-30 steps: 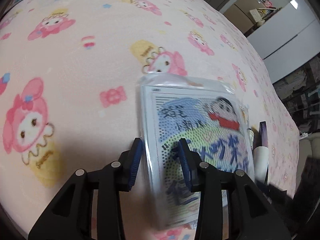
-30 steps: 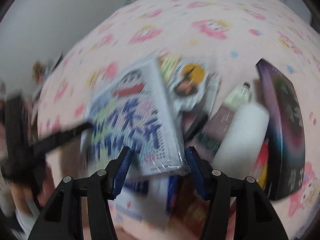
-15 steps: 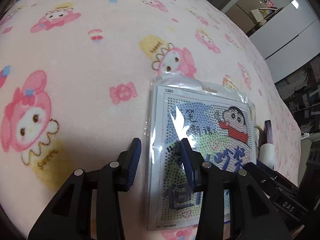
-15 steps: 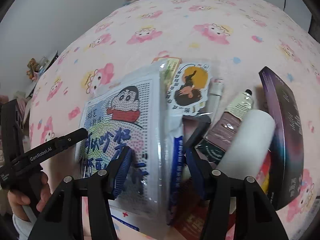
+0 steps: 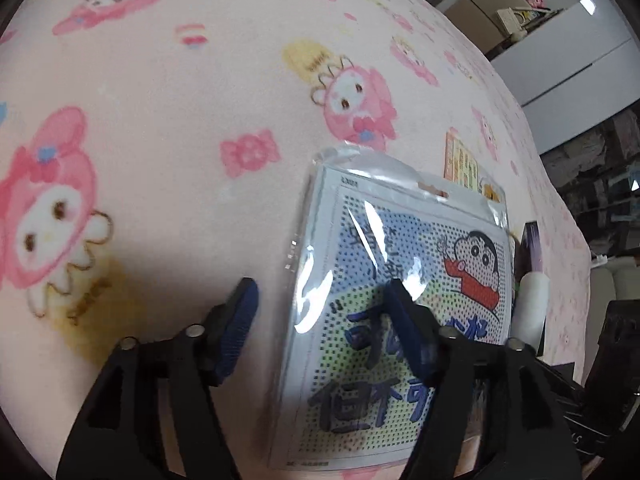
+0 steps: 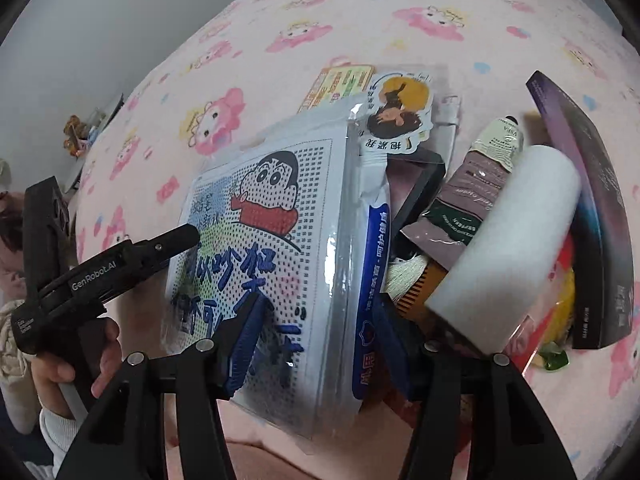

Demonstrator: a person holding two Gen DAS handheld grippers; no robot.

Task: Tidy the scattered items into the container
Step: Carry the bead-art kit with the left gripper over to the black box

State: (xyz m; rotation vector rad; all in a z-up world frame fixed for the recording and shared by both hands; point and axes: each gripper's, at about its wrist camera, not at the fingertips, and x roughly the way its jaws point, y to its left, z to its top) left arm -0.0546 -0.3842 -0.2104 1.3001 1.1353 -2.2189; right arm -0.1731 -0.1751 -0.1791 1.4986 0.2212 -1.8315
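Note:
A cartoon bead-art packet (image 6: 276,216) in a clear sleeve lies slanted over a pile in a black container (image 6: 424,184) on the pink blanket. My right gripper (image 6: 320,308) hovers open above the packet's near end. A blue-and-white pouch (image 6: 372,264) sits under the packet's right edge. In the left wrist view the packet (image 5: 400,280) fills the lower right. My left gripper (image 5: 320,300) is open, and the packet's left edge lies between its fingers. Its black body (image 6: 120,260) reaches the packet's left edge in the right wrist view.
In the pile are a white roll (image 6: 508,248), a brown-and-cream tube (image 6: 476,176), a dark purple book (image 6: 588,208), a sticker pack (image 6: 400,112) and a yellow-green card (image 6: 340,84). A hand (image 6: 80,364) holds the left gripper. Cabinets (image 5: 560,48) stand beyond the bed.
The packet was raised and blurred a second ago; it now rests lower over the pile. My left gripper's fingers have spread wider. The right gripper stays open.

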